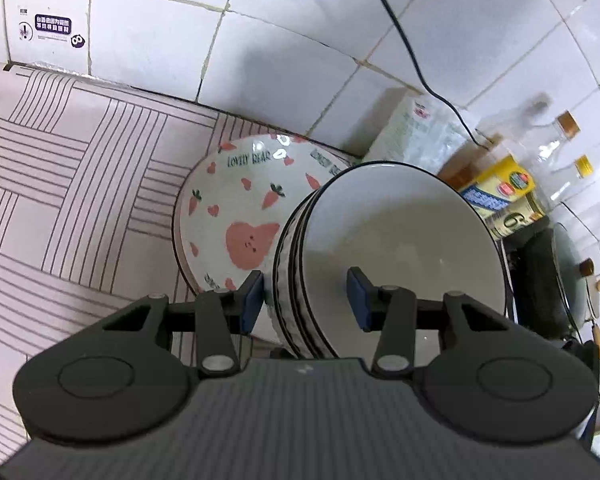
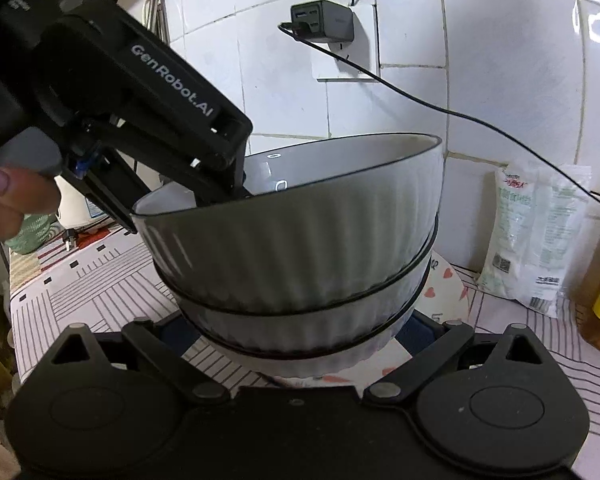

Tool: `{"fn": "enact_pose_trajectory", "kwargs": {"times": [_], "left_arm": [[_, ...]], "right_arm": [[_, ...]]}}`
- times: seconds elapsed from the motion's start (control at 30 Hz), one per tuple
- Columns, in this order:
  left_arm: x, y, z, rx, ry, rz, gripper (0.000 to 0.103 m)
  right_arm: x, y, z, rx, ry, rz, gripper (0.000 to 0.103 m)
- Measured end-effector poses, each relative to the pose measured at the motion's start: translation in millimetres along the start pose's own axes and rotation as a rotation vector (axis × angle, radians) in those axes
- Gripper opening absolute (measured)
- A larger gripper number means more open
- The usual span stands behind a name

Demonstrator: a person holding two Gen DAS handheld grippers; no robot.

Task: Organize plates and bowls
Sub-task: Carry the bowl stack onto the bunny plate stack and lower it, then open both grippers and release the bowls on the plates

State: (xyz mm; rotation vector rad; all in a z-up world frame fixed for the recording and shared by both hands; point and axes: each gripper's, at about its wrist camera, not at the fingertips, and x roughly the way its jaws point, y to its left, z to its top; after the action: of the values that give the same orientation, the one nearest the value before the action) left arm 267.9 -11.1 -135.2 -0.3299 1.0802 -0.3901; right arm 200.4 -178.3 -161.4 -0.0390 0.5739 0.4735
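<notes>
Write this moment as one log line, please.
left gripper: clamped on rim of stack of grey ribbed ceramic bowls | stack: tilted | right gripper: straddles stack base, grip unclear

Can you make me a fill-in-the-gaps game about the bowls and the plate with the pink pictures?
1. The words on the picture plate say LOVELY ___.
2. The left claw pinches the stack of grey bowls by its ___.
3. The wall behind the dishes is covered in white ___.

Missing words: BEAR; rim; tiles.
</notes>
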Motion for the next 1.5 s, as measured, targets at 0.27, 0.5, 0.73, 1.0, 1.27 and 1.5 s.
{"fn": "enact_pose_trajectory", "kwargs": {"times": [0.27, 0.5, 0.73, 1.0, 1.27, 1.5], "left_arm": [[29.6, 13.9, 19.4, -0.002, 0.015, -0.011, 0.043], [51.3, 23.8, 30.9, -0.007, 0.031, 0.000, 0.044], [61.8, 26.6, 32.8, 0.003, 0.057, 0.011, 0.044], [66.6, 31.5, 33.6, -0.021, 0.064, -0.003, 0.044], [67.7, 30.9, 35.5, -0.001, 0.063, 0.000, 0.045], [62.9, 19.2, 31.8, 0.062, 0.034, 0.062, 0.043]], "right_arm": [[27.9, -14.5, 3.9, 0.006, 0.019, 0.011, 0.101], [58.2, -24.5, 4.7, 0.023, 0.055, 0.006, 0.101], [68.6, -25.1, 3.9, 0.017, 0.091, 0.004, 0.101], [75.1, -24.1, 4.2, 0.026, 0.107, -0.009, 0.101], [81.5, -24.5, 4.7, 0.034, 0.129, 0.001, 0.101], [87.3, -17.7, 13.8, 0.011, 0.222, -0.013, 0.099]]}}
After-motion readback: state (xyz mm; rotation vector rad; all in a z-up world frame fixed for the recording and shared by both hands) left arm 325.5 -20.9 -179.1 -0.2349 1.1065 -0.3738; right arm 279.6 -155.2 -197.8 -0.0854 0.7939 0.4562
